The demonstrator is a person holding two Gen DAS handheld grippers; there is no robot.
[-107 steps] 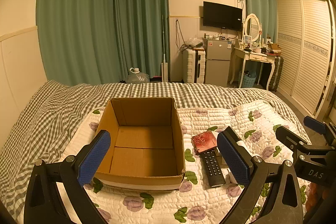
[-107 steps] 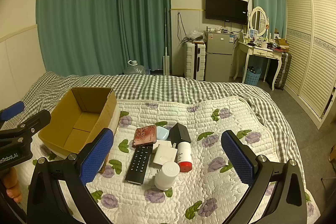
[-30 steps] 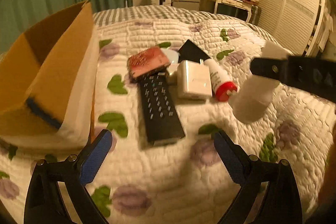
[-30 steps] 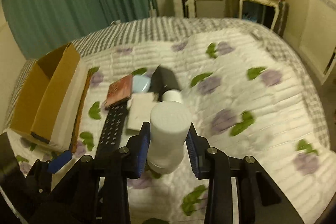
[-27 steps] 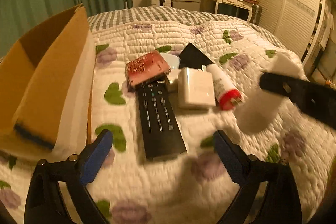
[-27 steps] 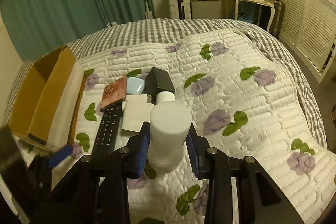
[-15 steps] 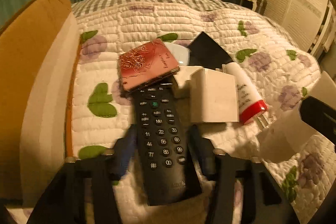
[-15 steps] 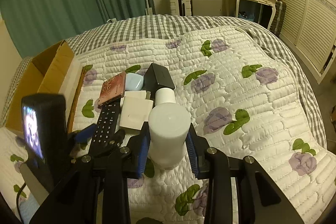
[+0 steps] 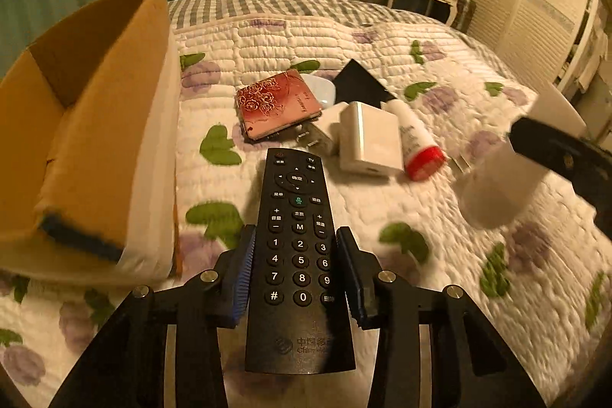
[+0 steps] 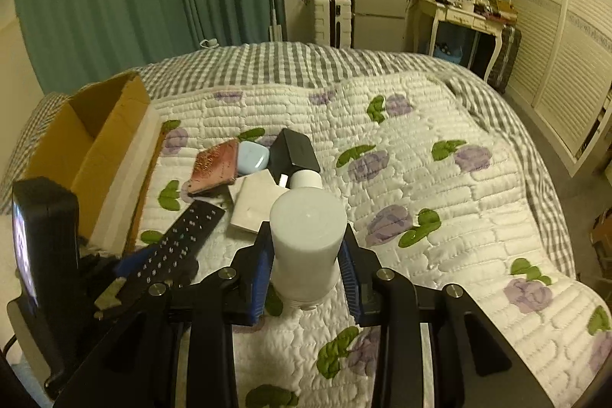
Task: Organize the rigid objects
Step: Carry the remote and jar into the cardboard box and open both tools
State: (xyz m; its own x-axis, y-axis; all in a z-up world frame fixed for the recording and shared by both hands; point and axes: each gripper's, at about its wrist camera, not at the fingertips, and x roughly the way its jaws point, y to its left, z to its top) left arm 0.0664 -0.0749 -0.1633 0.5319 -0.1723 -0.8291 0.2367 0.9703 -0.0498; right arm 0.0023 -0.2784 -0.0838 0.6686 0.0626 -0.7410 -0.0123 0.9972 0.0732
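Observation:
My left gripper (image 9: 296, 268) is shut on a black remote control (image 9: 298, 247) and holds it just above the quilt; it also shows in the right wrist view (image 10: 176, 247). My right gripper (image 10: 306, 268) is shut on a white cylinder (image 10: 306, 247), which also shows in the left wrist view (image 9: 501, 186). An open cardboard box (image 9: 76, 140) stands to the left. On the quilt lie a red patterned booklet (image 9: 277, 104), a white charger block (image 9: 369, 138), a white tube with a red cap (image 9: 417, 144), a black box (image 10: 292, 150) and a pale blue case (image 10: 250, 155).
The flowered quilt (image 10: 420, 178) covers a bed with a grey checked blanket (image 10: 306, 64). Green curtains, a small fridge (image 10: 378, 14), a dressing table (image 10: 459, 14) and a louvred wardrobe stand beyond the bed.
My left gripper has closed on the remote and lifted it off the quilt. My right gripper still holds the white cylinder and has risen a little.

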